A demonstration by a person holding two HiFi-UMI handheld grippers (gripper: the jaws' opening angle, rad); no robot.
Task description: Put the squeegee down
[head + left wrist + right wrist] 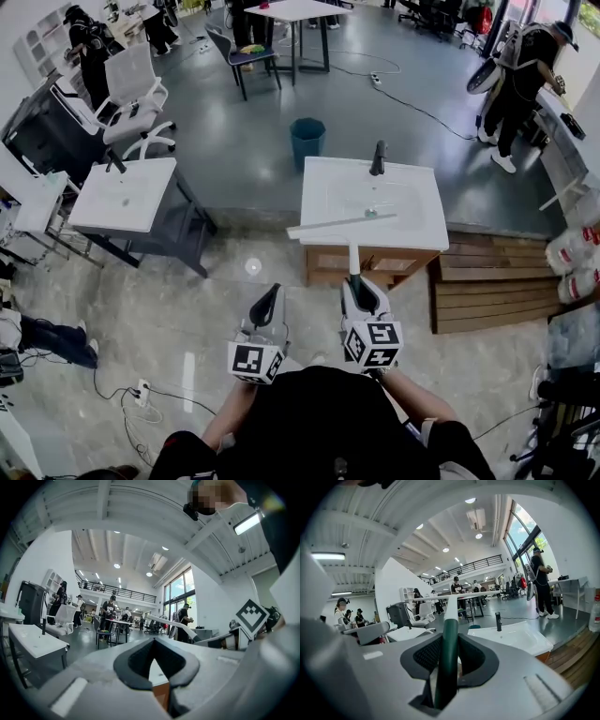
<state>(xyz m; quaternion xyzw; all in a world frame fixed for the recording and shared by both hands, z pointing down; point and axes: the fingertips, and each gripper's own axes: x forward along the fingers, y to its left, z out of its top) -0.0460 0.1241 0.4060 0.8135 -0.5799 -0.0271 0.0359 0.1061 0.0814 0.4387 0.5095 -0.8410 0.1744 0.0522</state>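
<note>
While both forearms reach out from the body at 6 o'clock of the head view, each hand carries its claw side by side, pointing toward 12 o'clock. The right claw (362,287) is clenched on the squeegee (353,249). In the right gripper view its dark green handle runs straight up between the two pads, which press on it from either side. From that grip the white shaft rises toward 12 o'clock and ends in a long pale blade. The blade lies crosswise, roughly along the 9-to-3 line with its 3 o'clock end a little farther away.

The blade hangs over the near edge of the white sink-topped table (417,234). In the right gripper view it shows high against the far room, well above the basin, so it appears clear of the surface.

The left claw (271,298) sits just beside the right one, at its 9 o'clock. It is clenched on nothing: in the left gripper view its pad tips meet at the top, and only the table's edge shows through the gap below them.

A black faucet (379,157) stands at the table's 12 o'clock edge, and a teal bin (307,141) stands on the floor beyond, toward 11 o'clock.
</note>
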